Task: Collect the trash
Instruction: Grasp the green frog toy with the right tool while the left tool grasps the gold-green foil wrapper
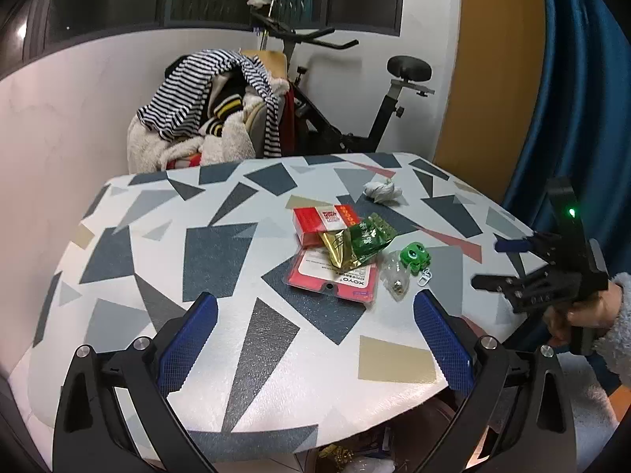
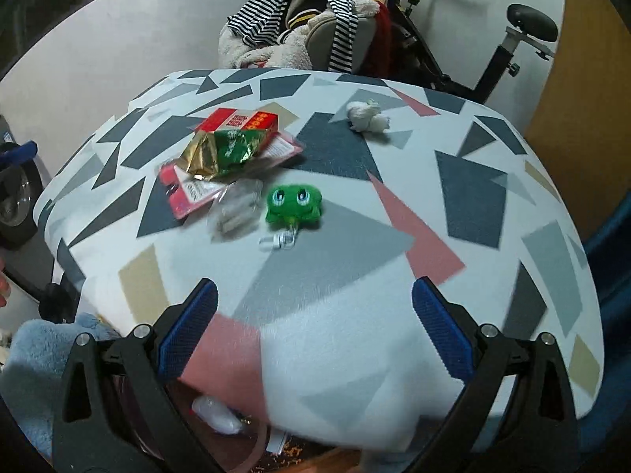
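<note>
On the patterned table [image 1: 221,252] [image 2: 473,197] lie a red box [image 1: 321,222] [image 2: 236,122], a green and gold foil wrapper [image 1: 357,246] [image 2: 223,153], a red blister pack [image 1: 335,276] [image 2: 185,189], a clear plastic wrapper [image 1: 394,274] [image 2: 236,216], a green frog toy [image 1: 414,256] [image 2: 294,205] and a crumpled white tissue [image 1: 380,191] [image 2: 366,116]. My left gripper [image 1: 315,333] is open and empty above the near table edge. My right gripper [image 2: 315,331] is open and empty too; it also shows in the left wrist view [image 1: 489,262] at the table's right edge.
A chair heaped with clothes [image 1: 209,114] [image 2: 299,19] and an exercise bike [image 1: 355,90] [image 2: 493,39] stand behind the table. A blue curtain [image 1: 572,98] hangs at right. Trash shows below the table's near edge [image 2: 217,414].
</note>
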`<state>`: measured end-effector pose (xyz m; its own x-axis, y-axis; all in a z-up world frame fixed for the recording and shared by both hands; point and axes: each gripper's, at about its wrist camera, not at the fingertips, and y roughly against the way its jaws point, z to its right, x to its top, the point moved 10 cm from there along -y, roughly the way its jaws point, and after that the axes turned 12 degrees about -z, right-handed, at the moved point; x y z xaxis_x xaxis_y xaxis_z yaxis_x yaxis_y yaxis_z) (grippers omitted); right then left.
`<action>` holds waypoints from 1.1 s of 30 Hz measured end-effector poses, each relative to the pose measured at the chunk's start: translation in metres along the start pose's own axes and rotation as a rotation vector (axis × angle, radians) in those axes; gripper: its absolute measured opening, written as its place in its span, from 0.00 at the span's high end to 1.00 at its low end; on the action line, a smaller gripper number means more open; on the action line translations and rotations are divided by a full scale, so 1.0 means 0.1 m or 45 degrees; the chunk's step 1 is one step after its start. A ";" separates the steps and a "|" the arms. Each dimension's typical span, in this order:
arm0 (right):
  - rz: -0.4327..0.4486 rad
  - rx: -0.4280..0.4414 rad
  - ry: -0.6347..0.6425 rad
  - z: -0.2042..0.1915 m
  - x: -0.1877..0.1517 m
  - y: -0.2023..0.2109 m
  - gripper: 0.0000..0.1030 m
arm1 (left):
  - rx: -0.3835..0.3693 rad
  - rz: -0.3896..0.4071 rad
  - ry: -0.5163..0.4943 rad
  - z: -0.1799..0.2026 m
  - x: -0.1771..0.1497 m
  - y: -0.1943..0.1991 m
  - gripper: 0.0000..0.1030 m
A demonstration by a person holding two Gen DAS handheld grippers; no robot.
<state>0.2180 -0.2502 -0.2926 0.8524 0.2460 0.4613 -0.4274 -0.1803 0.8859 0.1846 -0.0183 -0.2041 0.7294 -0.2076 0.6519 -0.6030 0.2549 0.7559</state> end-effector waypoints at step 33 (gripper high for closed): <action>0.069 0.082 -0.177 0.25 0.39 -0.28 0.57 | -0.316 -0.287 0.260 0.13 0.48 -1.61 0.45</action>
<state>0.2707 -0.2589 -0.3010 0.8639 0.1005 0.4935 -0.4579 -0.2514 0.8527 0.3127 -0.0820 -0.2936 0.8988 -0.0985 0.4271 -0.3426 0.4500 0.8247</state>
